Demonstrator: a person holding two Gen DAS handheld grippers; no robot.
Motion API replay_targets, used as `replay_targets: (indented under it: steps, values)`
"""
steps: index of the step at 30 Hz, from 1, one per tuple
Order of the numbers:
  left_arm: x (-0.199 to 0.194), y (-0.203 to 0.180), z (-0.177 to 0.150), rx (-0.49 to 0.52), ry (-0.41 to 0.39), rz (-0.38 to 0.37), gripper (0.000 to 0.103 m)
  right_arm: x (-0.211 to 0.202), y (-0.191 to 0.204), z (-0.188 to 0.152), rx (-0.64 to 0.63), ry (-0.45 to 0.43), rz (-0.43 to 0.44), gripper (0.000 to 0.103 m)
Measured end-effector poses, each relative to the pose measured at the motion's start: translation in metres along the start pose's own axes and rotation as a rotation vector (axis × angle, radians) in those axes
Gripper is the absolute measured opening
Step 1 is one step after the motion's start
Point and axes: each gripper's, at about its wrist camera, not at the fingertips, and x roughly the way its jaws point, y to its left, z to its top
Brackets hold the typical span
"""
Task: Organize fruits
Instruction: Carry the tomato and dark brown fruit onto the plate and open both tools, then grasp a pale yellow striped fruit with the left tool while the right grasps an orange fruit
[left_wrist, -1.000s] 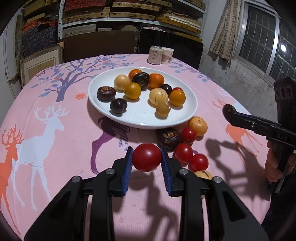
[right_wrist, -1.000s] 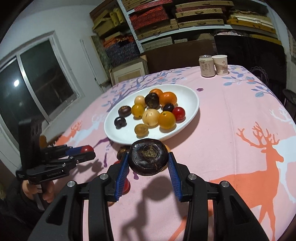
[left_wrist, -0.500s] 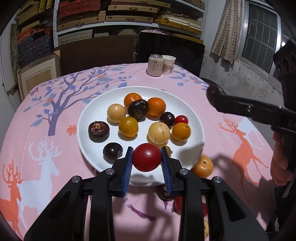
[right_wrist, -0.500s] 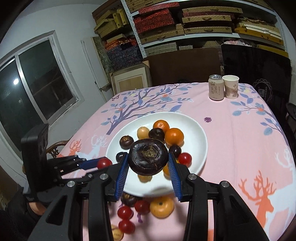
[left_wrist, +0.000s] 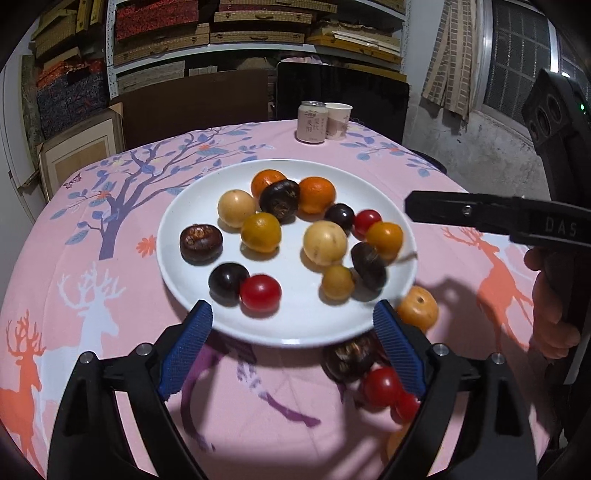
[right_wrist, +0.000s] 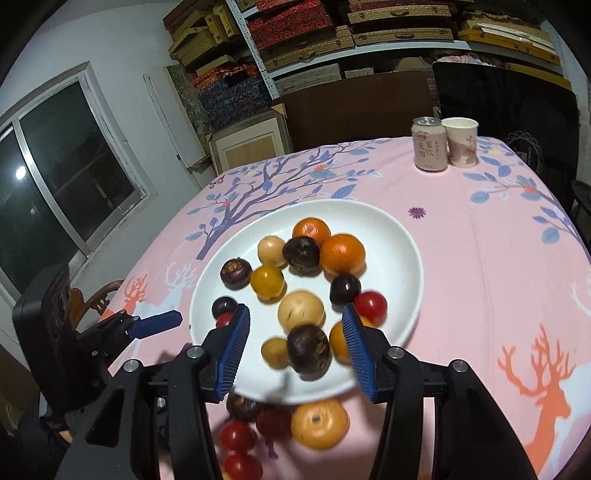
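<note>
A white plate holds several orange, yellow, dark and red fruits. My left gripper hovers over the plate's near rim, its jaws opening wide with nothing between them. A red tomato lies on the plate just ahead of it, beside a dark plum. My right gripper is over the plate too, jaws opening. A dark brown fruit, blurred, sits free of the pads on the plate. It also shows in the left wrist view as the dark brown fruit, near the right gripper.
More fruit lies on the pink tablecloth by the plate's near edge: an orange fruit, a dark one and red tomatoes. A can and paper cup stand at the far side. A hand holds the right gripper.
Both grippers moved from the loose fruit up over the plate. The left let go of the red tomato, now on the plate. The right spread its jaws and the dark fruit dropped out.
</note>
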Motion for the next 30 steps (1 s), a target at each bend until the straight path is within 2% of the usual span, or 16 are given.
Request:
replay_targets:
  steps: [9,14,18,20,21,22,26,30]
  values:
    - [-0.048,-0.027,-0.054,0.058,0.012,-0.083,0.088,-0.047,-0.025,-0.059,0.091,-0.056,0.029,0.058]
    - [-0.052,-0.063,-0.076,0.155,0.022,-0.082,0.088,-0.043,-0.041,-0.072,0.146,-0.050,0.001,0.059]
    - [-0.042,-0.081,-0.082,0.186,0.046,-0.074,0.088,-0.046,-0.046,-0.071,0.146,-0.071,-0.014,0.059]
    - [-0.035,-0.086,-0.085,0.208,0.071,-0.077,0.073,-0.044,-0.050,-0.073,0.150,-0.066,-0.028,0.059]
    - [-0.029,-0.088,-0.086,0.222,0.102,-0.084,0.045,-0.044,-0.051,-0.073,0.154,-0.065,-0.033,0.059]
    - [-0.024,-0.089,-0.087,0.222,0.128,-0.084,0.039,-0.044,-0.053,-0.073,0.157,-0.064,-0.032,0.059]
    - [-0.027,-0.077,-0.086,0.157,0.113,-0.134,0.039,-0.037,-0.049,-0.074,0.135,-0.027,-0.014,0.059]
    - [-0.041,-0.059,-0.080,0.072,0.037,-0.147,0.039,-0.027,-0.032,-0.077,0.052,0.013,-0.040,0.059]
